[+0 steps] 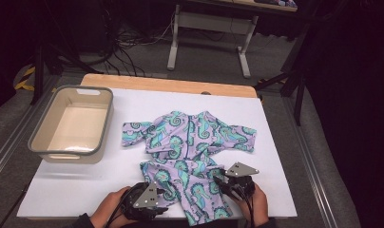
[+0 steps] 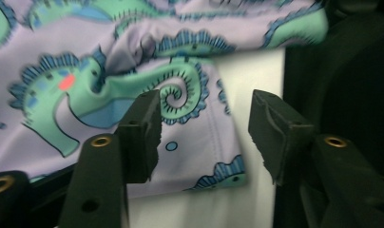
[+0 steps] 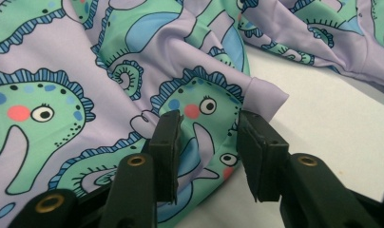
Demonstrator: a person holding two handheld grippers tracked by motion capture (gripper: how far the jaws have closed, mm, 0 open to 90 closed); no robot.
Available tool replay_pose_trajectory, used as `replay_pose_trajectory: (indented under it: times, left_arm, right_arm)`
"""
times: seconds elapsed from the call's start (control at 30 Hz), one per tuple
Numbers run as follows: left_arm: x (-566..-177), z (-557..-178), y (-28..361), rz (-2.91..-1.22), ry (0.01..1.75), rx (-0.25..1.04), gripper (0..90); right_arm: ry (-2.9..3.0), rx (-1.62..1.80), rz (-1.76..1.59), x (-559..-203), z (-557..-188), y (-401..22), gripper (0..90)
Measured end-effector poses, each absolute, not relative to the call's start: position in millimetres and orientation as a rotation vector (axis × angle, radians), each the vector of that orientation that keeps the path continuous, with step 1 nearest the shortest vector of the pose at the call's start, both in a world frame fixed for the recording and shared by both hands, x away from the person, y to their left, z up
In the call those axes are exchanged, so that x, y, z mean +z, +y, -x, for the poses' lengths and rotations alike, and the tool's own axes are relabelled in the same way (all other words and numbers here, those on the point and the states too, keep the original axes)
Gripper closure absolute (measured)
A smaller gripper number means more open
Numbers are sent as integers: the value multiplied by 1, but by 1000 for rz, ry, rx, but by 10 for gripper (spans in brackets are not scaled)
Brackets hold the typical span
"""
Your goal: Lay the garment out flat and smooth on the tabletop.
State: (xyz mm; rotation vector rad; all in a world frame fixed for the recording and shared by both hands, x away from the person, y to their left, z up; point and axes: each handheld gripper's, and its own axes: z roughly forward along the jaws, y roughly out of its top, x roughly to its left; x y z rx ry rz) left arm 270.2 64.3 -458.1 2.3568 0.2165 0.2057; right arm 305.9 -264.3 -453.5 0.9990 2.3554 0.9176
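Note:
A lilac garment (image 1: 190, 142) printed with green and blue seahorses lies spread on the white table (image 1: 76, 185), its lower part folded toward the near edge. My left gripper (image 1: 162, 188) is at the near left of that cloth. In the left gripper view its jaws (image 2: 206, 130) stand apart over a hemmed corner of the garment (image 2: 199, 156), and the pads do not press it. My right gripper (image 1: 219, 180) is at the cloth's near right. Its jaws (image 3: 209, 142) are apart, with a bulge of the printed garment (image 3: 206, 128) between them.
A grey-rimmed, cream plastic tub (image 1: 103, 118) stands at the table's left with nothing in it. A wooden strip (image 1: 171, 84) runs along the table's far edge. Beyond it are desk legs (image 1: 173, 45) and cables on the floor. Bare white surface lies between the tub and the garment.

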Motion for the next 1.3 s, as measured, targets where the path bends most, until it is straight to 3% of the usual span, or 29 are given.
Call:
replay_pose_trajectory:
  times: [0.17, 0.4, 0.63, 0.9, 0.97, 1.07, 1.17, 1.3]
  left_arm:
    - [-463, -276, 66, -2348, 250, 184, 540]
    - [-462, -281, 72, -2353, 222, 142, 843]
    - [-454, -276, 88, -2377, 124, 42, 862]
    - [-455, -254, 104, -2392, 74, -28, 860]
    - [-455, -248, 108, -2398, 69, -36, 856]
    - [-453, -244, 114, -2375, 75, -42, 828]
    - [-449, -243, 118, -2354, 90, -21, 752]
    - [-441, -248, 124, -2295, 159, 49, 673]
  right_arm:
    - [2353, 934, -1022, -454, -307, -265, 614]
    - [2340, 983, -949, -445, -301, -260, 584]
    - [2404, 1101, -819, -436, -287, -244, 537]
    - [2545, 1058, -729, -449, -287, -226, 465]
    - [2559, 1043, -729, -450, -288, -225, 481]
    - [2586, 1007, -707, -453, -287, -222, 575]
    - [2620, 1009, -668, -452, -285, -220, 754]
    - [2650, 990, -655, -450, -282, -218, 887]
